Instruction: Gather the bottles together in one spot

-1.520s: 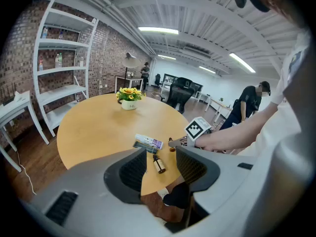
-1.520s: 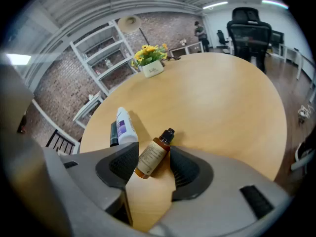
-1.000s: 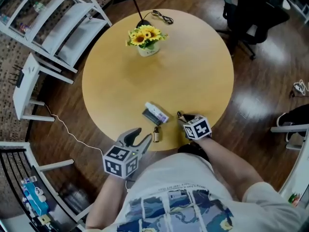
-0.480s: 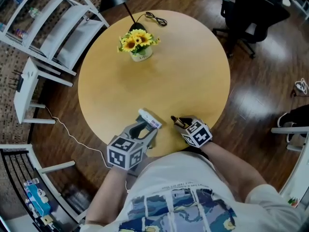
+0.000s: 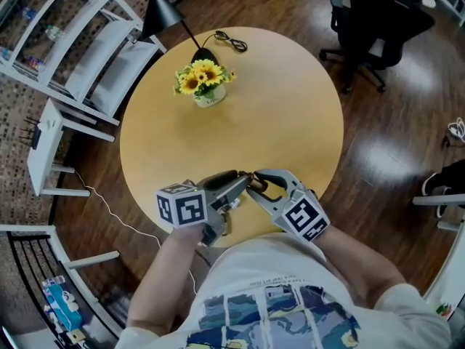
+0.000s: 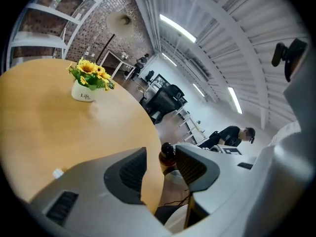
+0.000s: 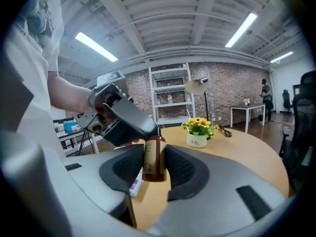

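Item: small amber glass bottle (image 7: 154, 159), dark cap, hanging just above the table's near edge. It is likely handling as light, rigid, smooth and breakable, so the labelled body suits a grip. There the right gripper (image 7: 154, 152) is pinching it. The left gripper (image 6: 162, 156) is standing spread, with the cap between its jaws.

Far: round wooden table (image 5: 276, 115), white pot of yellow sunflowers (image 5: 205, 87).

Change: a second ago the bottle was lower and the left gripper was apart, near-left.

Amber bottle (image 7: 154, 158) upright — white bottle (image 7: 135, 185) lying flat
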`<state>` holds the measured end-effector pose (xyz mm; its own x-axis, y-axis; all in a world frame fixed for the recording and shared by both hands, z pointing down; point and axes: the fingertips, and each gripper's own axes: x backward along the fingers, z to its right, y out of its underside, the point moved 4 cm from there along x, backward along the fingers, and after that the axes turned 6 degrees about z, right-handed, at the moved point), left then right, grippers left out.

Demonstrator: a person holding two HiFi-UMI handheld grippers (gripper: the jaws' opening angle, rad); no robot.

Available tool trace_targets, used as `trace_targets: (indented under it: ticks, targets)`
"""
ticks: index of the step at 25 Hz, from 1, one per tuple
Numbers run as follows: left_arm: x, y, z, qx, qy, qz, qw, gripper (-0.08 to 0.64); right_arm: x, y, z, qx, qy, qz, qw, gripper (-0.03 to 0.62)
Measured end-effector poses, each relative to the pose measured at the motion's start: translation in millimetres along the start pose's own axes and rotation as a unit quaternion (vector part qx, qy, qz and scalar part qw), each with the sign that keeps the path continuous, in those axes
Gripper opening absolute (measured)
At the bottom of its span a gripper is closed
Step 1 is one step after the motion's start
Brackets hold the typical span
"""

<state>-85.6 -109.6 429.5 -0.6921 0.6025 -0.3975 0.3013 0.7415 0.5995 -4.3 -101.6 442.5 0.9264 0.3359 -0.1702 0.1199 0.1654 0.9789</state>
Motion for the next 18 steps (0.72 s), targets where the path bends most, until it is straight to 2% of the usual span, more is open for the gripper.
trace_targets:
  ticks: [2,4,5,6,8,11,15,18]
  targets:
    - [-8.1,-1.1,5.8,0.016,0.020,-0.005,0.9997,0.147,4.0,0.4,5.7,0.018,-0.001,0.001,1.000,0.163]
    - [-14.8,0.0,10.4,0.031,0.034,-0.010,0.9989,0.141,6.7,2.7,8.5,0.038,-0.003,0.000,0.999,0.163]
    - [-17.2,0.6,11.4,0.036,0.038,-0.010,0.9986,0.130,7.3,4.2,9.3,0.048,-0.005,-0.002,0.999,0.163]
    - [-19.4,0.9,11.6,0.039,0.038,-0.011,0.9985,0.089,7.5,6.0,9.9,0.061,-0.005,-0.004,0.998,0.163]
    - [-23.7,1.1,11.8,0.038,0.035,-0.016,0.9985,0.089,8.0,9.4,11.5,0.086,-0.004,-0.010,0.996,0.163]
    - [-28.0,1.0,13.3,0.009,0.033,-0.030,0.9989,0.081,8.8,13.2,14.0,0.105,0.003,-0.019,0.994,0.164]
    - [-28.8,-2.4,18.6,-0.049,0.026,-0.040,0.9977,0.078,7.4,15.3,19.3,0.090,0.017,-0.016,0.996,0.173]
    - [-28.7,-19.4,11.7,-0.094,-0.001,-0.031,0.9951,0.078,10.1,19.5,33.6,0.076,0.048,-0.025,0.996,0.175]
